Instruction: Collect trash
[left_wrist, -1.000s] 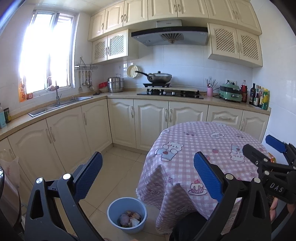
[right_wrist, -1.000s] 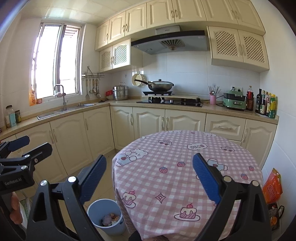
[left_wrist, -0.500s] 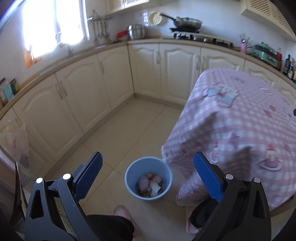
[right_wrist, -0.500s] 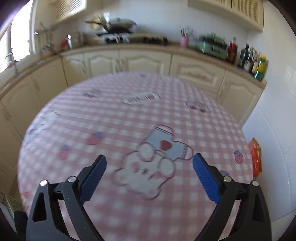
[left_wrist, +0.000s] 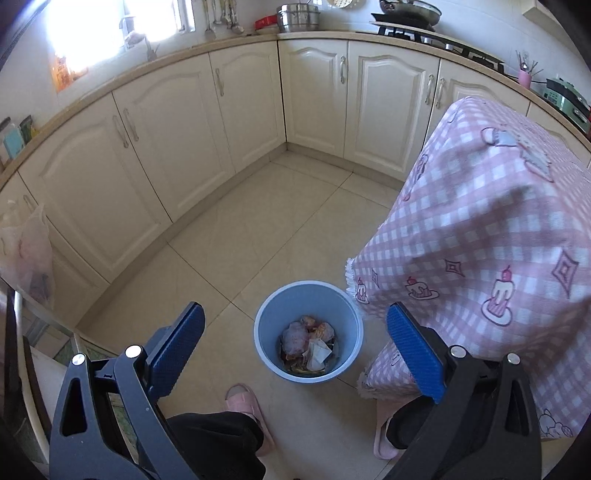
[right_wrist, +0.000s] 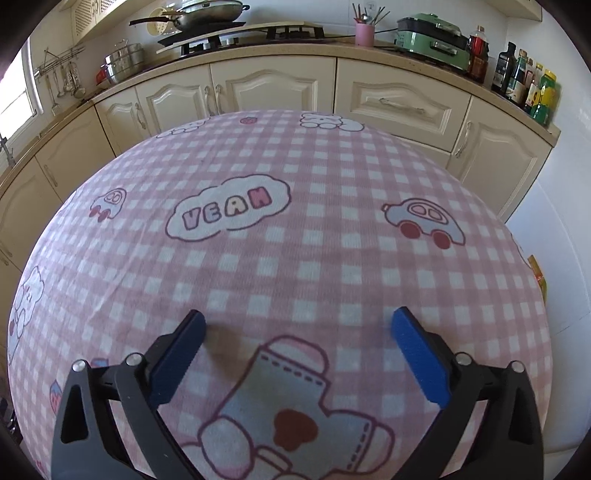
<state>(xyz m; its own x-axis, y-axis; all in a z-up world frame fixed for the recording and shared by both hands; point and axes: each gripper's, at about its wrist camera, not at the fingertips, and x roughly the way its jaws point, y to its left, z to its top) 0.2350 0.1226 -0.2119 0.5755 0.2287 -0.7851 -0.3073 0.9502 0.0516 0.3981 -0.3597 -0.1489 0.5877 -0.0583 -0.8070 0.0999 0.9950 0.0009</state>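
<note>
Hovering left hand-held gripper (left_wrist: 295, 325), jaws apart, over blue bin (left_wrist: 308, 334) | right hand-held gripper (right_wrist: 295, 328) apart too, empty over tablecloth (right_wrist: 295, 229) | tip: grab the rim wall squarely, lift level so trash (left_wrist: 308, 345) stays in

light blue bin (left_wrist: 266, 325), pink-and-white checked tablecloth (right_wrist: 295, 258), cream cabinets (left_wrist: 184, 129)

The pink checked tablecloth (right_wrist: 332, 258) has a white cloud shape (right_wrist: 227, 208) on it, and in the cloud are the big letters "VEAN". No other words can be read.
</note>
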